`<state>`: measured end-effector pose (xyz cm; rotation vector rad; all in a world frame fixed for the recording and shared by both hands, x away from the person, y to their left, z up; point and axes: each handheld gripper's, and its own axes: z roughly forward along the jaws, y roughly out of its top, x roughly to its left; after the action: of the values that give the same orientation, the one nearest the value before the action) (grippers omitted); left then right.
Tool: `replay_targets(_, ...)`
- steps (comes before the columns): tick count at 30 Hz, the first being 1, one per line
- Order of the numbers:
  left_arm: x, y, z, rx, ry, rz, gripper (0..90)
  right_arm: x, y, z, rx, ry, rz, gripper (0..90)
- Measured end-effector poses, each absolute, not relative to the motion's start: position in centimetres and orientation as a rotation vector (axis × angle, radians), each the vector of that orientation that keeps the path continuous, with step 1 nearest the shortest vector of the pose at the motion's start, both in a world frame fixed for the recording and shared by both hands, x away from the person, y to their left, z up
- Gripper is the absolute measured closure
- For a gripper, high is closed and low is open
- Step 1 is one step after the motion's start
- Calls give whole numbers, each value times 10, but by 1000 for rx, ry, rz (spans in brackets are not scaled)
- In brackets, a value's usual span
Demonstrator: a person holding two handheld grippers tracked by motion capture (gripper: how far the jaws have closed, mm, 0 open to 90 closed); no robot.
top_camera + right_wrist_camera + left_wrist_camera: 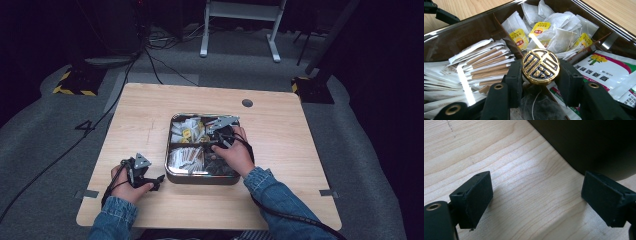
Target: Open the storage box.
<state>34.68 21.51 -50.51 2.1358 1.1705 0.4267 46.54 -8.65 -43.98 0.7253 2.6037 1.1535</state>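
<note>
- High view: your right gripper (223, 131) works over the far right corner of the metal tray (172, 175) at the table's (150, 105) centre; your left gripper (150, 182) idles near the tray's near left corner.
- Left gripper view: jaws wide, empty, above bare wood.
- Right gripper view: jaws clamp a round gold-and-black medallion (540, 66) above the tea bags (554, 32). The lift looks under way; next, carry it clear of the tray, level.

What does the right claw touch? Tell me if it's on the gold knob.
Touching. The right gripper view shows the right claw with both jaws pressed against the gold knob, no gap.
</note>
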Motion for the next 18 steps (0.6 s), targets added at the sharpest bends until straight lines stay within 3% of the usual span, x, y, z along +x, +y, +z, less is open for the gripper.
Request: replay_targets(18, 347, 215, -505, 2137, 1169, 424, 107, 465, -91, -421, 674, 2573, 1233, 584)
